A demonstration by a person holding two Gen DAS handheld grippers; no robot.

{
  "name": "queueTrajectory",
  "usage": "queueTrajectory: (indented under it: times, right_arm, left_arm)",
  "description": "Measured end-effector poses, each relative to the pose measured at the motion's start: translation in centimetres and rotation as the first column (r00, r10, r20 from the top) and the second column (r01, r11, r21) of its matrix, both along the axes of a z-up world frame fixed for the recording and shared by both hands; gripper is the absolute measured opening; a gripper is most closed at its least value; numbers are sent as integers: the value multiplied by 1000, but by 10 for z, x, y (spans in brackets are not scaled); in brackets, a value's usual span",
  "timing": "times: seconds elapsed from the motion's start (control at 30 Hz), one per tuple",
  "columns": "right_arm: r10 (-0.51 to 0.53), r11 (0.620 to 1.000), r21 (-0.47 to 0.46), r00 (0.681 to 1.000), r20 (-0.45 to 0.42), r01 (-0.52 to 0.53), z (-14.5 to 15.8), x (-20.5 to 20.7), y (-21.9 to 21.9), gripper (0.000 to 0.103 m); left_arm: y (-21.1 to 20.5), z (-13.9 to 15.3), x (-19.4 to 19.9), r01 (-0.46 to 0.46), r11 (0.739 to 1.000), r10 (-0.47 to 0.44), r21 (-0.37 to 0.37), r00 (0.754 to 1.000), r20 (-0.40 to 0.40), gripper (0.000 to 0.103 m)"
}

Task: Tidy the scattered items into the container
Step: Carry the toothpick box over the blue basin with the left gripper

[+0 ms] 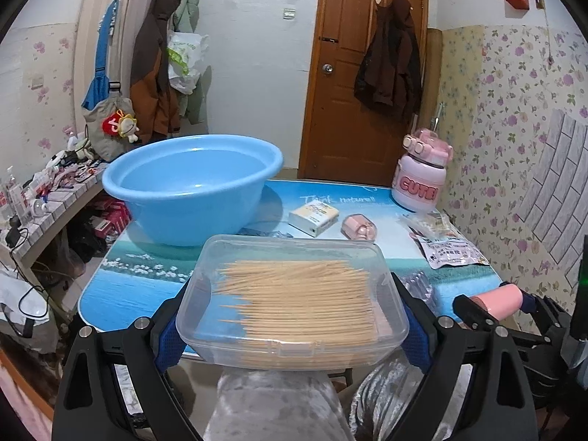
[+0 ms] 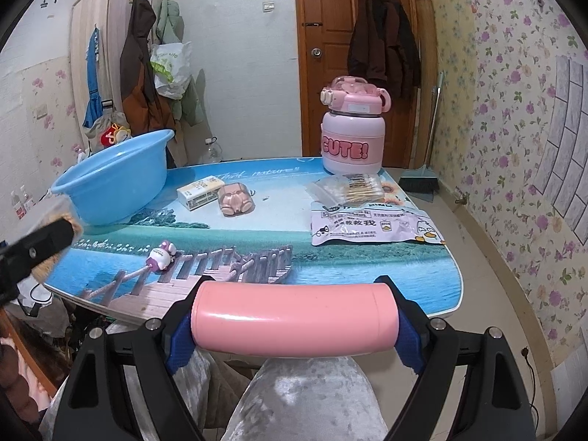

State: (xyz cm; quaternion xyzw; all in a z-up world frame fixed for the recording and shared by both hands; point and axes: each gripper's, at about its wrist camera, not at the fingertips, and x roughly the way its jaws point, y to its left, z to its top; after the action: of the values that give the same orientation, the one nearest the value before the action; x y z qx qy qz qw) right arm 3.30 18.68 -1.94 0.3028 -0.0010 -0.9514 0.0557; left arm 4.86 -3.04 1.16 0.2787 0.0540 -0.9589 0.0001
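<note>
Toothpicks fill the clear plastic box [image 1: 294,297] clamped in the left gripper [image 1: 292,325]; the right gripper [image 2: 294,321] clamps a pink cylindrical tube [image 2: 294,318] crosswise. Beyond the left gripper, slightly leftward, sits the light-blue plastic basin [image 1: 191,187].

A clear glossy plastic box [image 1: 294,294] of wooden toothpicks [image 1: 297,299] is seen; the basin [image 1: 191,191] is smooth blue plastic, the pink cylinder [image 2: 294,321] glossy, the tabletop [image 2: 330,257] shiny.

Toothpick box [image 1: 292,301] hides the worktop [image 1: 147,286] behind it. Snack packet [image 2: 371,226] print too small to read. Broom [image 2: 419,180] partly behind worktop.
</note>
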Motion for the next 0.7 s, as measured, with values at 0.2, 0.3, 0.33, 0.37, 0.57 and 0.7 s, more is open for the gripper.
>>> queueTrajectory:
  times: [0.2, 0.3, 0.33, 0.37, 0.57, 0.7]
  right_arm:
    - [28, 1000, 5, 999, -17, -28, 14, -5, -9, 88]
    - [51, 999, 8, 998, -35, -50, 28, -12, -18, 88]
    - [58, 998, 7, 998, -41, -57, 32, -14, -21, 88]
    - [66, 998, 4, 997, -47, -66, 37, -17, -25, 88]
    - [131, 991, -11, 989, -75, -133, 64, -33, -51, 88]
    - [189, 982, -1, 977, -96, -190, 81, -41, -70, 88]
  left_arm:
    - [-20, 14, -5, -41, 999, 41, 12, 999, -9, 92]
    - [-32, 28, -7, -61, 998, 61, 10, 998, -34, 92]
    - [-35, 32, -7, -67, 998, 68, 7, 997, -43, 92]
    - [-38, 37, -7, -76, 997, 76, 4, 996, -52, 92]
    - [-61, 63, -15, -114, 993, 113, -10, 990, -87, 92]
    - [-80, 76, -24, -138, 990, 137, -6, 987, -88, 92]
